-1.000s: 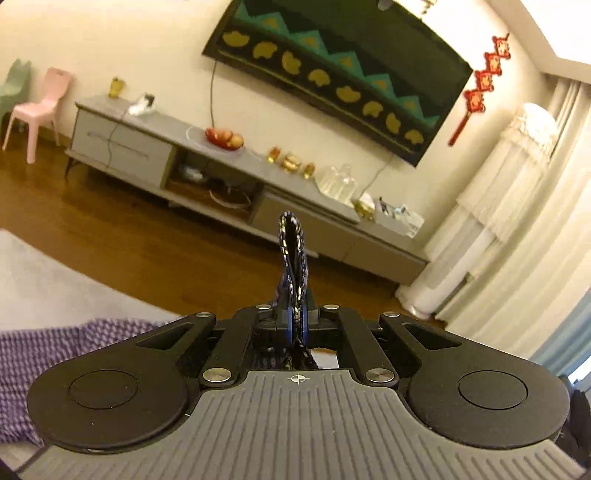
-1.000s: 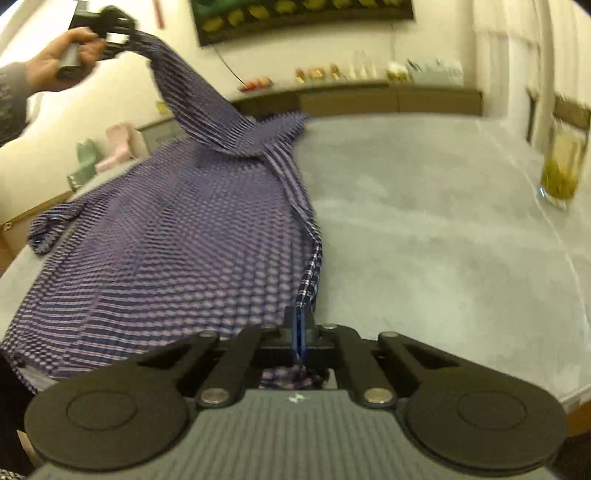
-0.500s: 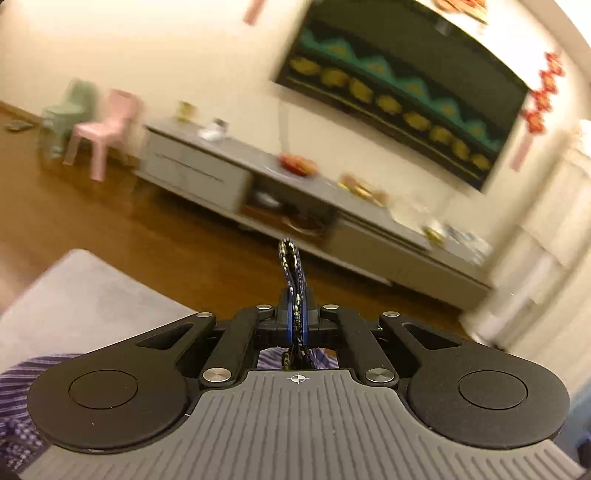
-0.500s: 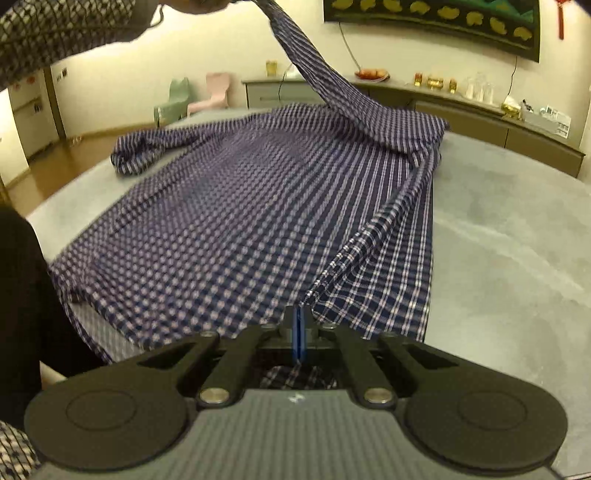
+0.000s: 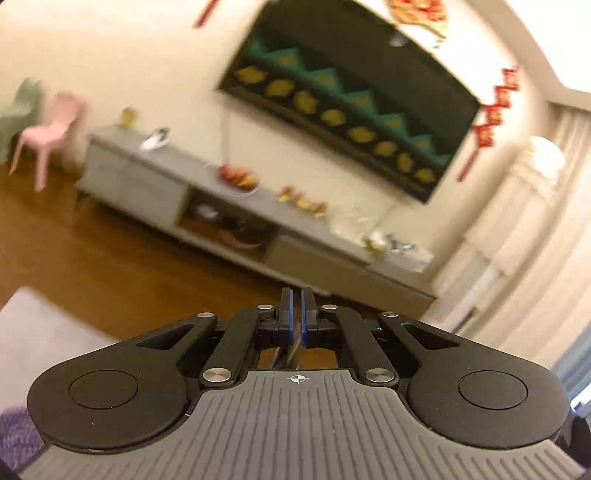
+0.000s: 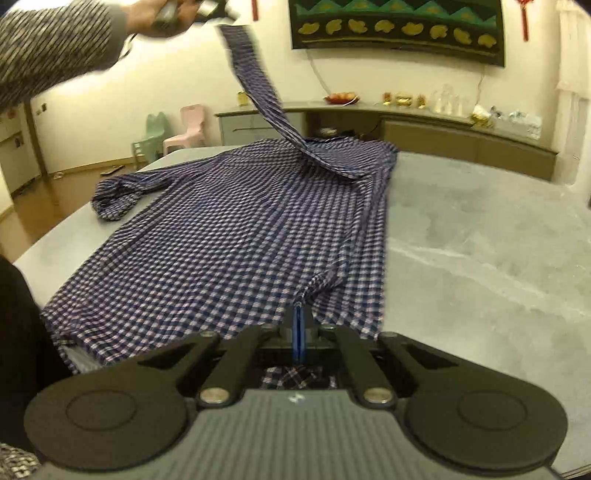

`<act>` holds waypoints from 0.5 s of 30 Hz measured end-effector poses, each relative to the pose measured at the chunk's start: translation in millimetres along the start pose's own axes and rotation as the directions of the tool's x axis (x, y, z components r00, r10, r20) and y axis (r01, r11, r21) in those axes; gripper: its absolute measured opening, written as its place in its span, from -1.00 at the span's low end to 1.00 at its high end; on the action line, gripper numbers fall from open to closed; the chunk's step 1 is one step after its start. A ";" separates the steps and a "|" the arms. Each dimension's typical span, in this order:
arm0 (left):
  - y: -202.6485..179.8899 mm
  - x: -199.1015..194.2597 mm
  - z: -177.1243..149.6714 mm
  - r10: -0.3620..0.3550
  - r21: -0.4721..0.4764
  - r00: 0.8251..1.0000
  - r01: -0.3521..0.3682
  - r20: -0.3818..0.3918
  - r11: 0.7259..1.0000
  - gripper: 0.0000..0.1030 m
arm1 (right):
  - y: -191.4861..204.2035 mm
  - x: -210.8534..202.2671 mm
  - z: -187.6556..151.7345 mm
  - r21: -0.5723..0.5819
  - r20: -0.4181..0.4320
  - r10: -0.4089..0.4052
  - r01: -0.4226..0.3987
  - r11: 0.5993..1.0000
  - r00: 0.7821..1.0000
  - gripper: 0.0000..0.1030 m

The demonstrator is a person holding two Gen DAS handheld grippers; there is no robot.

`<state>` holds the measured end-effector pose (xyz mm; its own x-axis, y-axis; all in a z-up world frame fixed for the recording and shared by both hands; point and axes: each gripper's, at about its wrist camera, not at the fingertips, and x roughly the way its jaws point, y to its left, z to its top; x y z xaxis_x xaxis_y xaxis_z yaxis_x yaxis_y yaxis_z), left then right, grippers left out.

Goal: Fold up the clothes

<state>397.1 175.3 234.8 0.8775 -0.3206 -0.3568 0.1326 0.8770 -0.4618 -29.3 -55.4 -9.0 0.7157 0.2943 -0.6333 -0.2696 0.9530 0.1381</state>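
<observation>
A blue and white checked shirt [image 6: 229, 236] lies spread on the grey table [image 6: 480, 240]. My right gripper [image 6: 297, 314] is shut on the shirt's near edge, which bunches between its fingers and shows below them. A hand [image 6: 162, 14] holds my left gripper [image 6: 218, 9] high at the top left, shut on the end of one sleeve [image 6: 258, 92], which hangs taut down to the shoulder. In the left wrist view the left gripper [image 5: 296, 299] pinches a sliver of fabric [image 5: 290, 352] low between its pads. The other sleeve [image 6: 114, 195] lies crumpled at the far left.
A long grey cabinet [image 5: 147, 177] with small items runs along the far wall, under a dark wall hanging [image 5: 351, 96]. Pink [image 5: 48, 125] and green chairs stand on the wood floor. Curtains [image 5: 535, 240] hang at the right. A striped sleeve [image 6: 48, 48] crosses the top left.
My left gripper has risen with the sleeve, and the fabric no longer sticks up past its fingertips. My right gripper has swung left, keeping hold of the shirt's edge.
</observation>
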 end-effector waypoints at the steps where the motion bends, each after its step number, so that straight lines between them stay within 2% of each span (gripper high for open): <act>1: -13.3 2.6 8.4 -0.008 0.022 1.000 0.008 0.009 1.000 -1.00 | -0.9 1.4 -2.1 0.011 -0.013 0.019 -0.019 1.000 1.000 -0.97; 4: -39.7 9.2 26.0 0.004 0.067 0.999 -0.006 0.033 0.998 -1.00 | -2.7 5.2 -8.4 0.022 -0.027 0.030 -0.030 0.999 0.999 -0.97; 7: -45.8 20.1 15.3 0.039 0.096 0.999 -0.038 -0.013 0.995 -1.00 | -8.0 7.8 -5.5 0.045 -0.038 0.033 -0.031 0.998 0.999 -0.93; 8: -40.6 29.1 -1.0 0.069 0.122 0.995 -0.060 -0.067 0.991 -1.00 | -12.7 9.9 -5.5 0.063 -0.044 0.038 -0.036 0.997 0.998 -0.76; 9: -33.3 39.6 -23.8 0.100 0.164 0.986 -0.078 -0.131 0.983 -0.81 | -17.0 12.2 -4.9 0.077 -0.043 0.044 -0.041 0.996 0.998 -0.63; 10: -25.6 48.9 -49.3 0.134 0.216 0.973 -0.092 -0.189 0.972 -0.55 | -21.1 14.6 -4.1 0.090 -0.041 0.050 -0.046 0.995 0.998 -0.58; 11: -16.7 55.5 -81.4 0.170 0.285 0.957 -0.100 -0.234 0.953 -0.37 | -26.3 14.5 -4.4 0.109 -0.032 0.059 -0.055 0.992 0.998 -0.42; 12: -6.2 61.2 -116.7 0.204 0.350 0.940 -0.100 -0.275 0.932 -0.10 | -31.7 14.0 -4.9 0.130 -0.021 0.069 -0.065 0.989 0.997 -0.23; 14: 11.8 74.5 -182.2 0.271 0.469 0.897 -0.083 -0.349 0.879 -0.06 | -39.4 15.4 -5.1 0.172 -0.008 0.093 -0.090 0.981 0.996 -0.11; 15: 20.0 82.3 -209.2 0.313 0.520 0.877 -0.087 -0.365 0.850 -0.05 | -38.8 18.0 -4.3 0.175 -0.008 0.096 -0.093 0.980 0.995 -0.12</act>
<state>375.5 91.6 26.3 0.6426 -0.1375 -0.7537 0.2764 0.9591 0.0607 -8.8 -87.4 -29.0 0.6814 0.3838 -0.6232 -0.2178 0.9192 0.3280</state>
